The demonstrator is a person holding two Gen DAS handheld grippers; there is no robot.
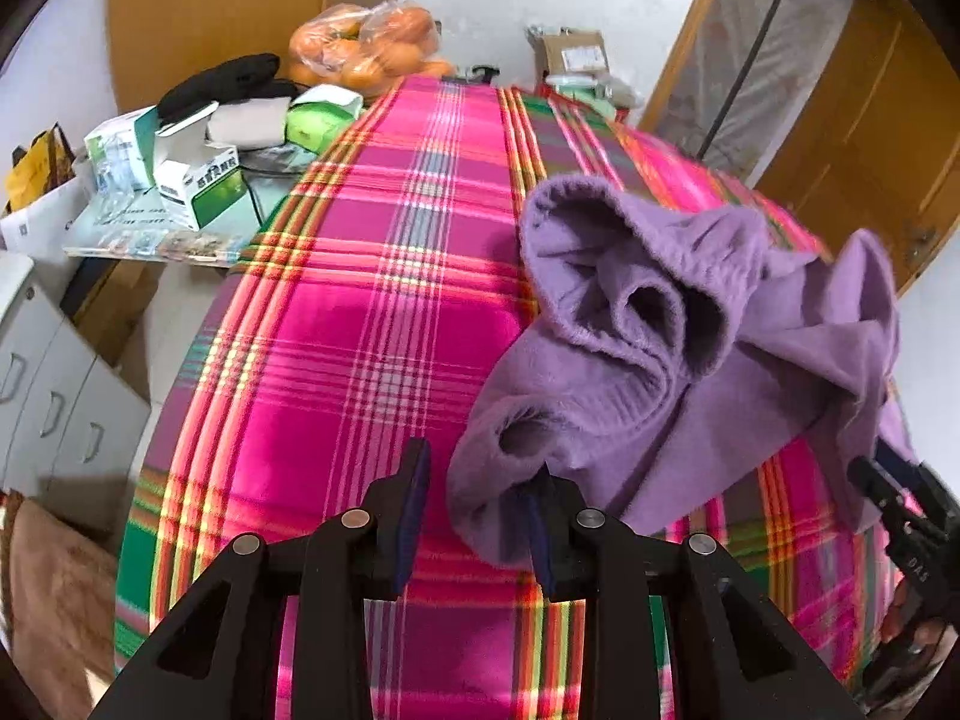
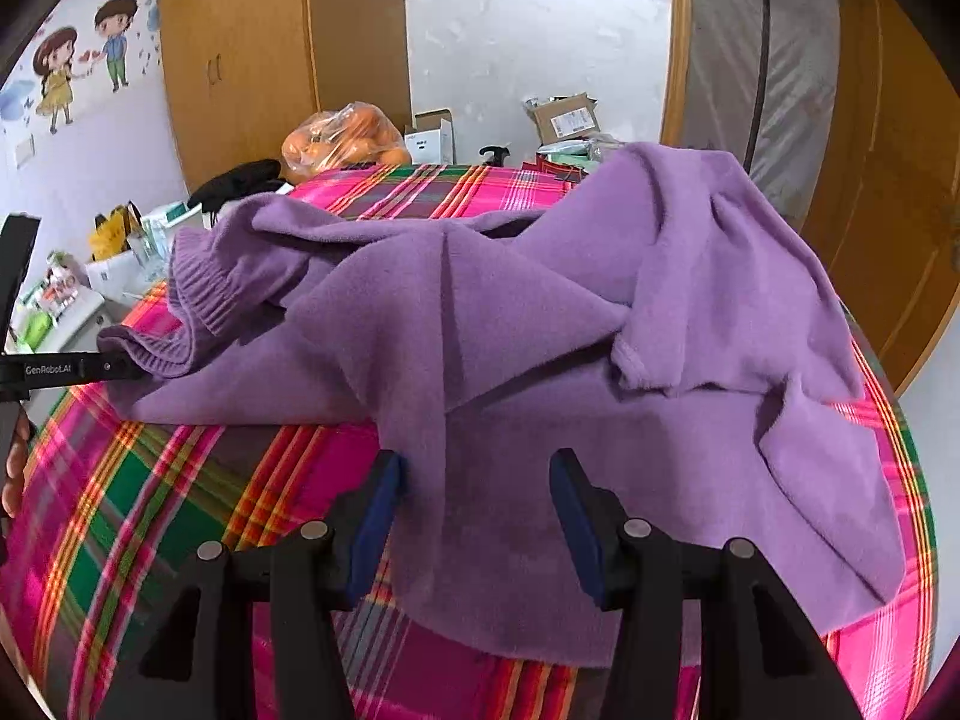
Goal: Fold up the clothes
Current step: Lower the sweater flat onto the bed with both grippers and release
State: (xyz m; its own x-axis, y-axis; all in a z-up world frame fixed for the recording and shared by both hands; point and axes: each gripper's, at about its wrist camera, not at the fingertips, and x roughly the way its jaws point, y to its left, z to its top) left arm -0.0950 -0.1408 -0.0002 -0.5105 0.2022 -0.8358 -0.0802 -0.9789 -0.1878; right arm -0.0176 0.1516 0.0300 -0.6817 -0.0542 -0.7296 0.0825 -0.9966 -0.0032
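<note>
A purple knit sweater point(image 1: 660, 324) lies crumpled on the pink plaid tablecloth point(image 1: 360, 300). My left gripper point(image 1: 480, 510) is open with only plaid cloth in its gap. A ribbed cuff point(image 1: 510, 438) rests against its right finger point(image 1: 549, 534). In the right wrist view the left gripper point(image 2: 114, 367) has its tip at the sweater's ribbed hem point(image 2: 198, 300). My right gripper point(image 2: 480, 504) is open over the near part of the sweater point(image 2: 540, 312). Purple cloth lies between its fingers, unpressed. In the left wrist view the right gripper point(image 1: 882, 480) sits at the sweater's right edge.
Beyond the table's far left corner are medicine boxes point(image 1: 192, 180), a black garment point(image 1: 222, 81) and a bag of oranges point(image 1: 366, 48). A cardboard box point(image 1: 570, 54) stands at the far end. White drawers point(image 1: 48, 396) are at the left and wooden doors point(image 1: 870, 138) at the right.
</note>
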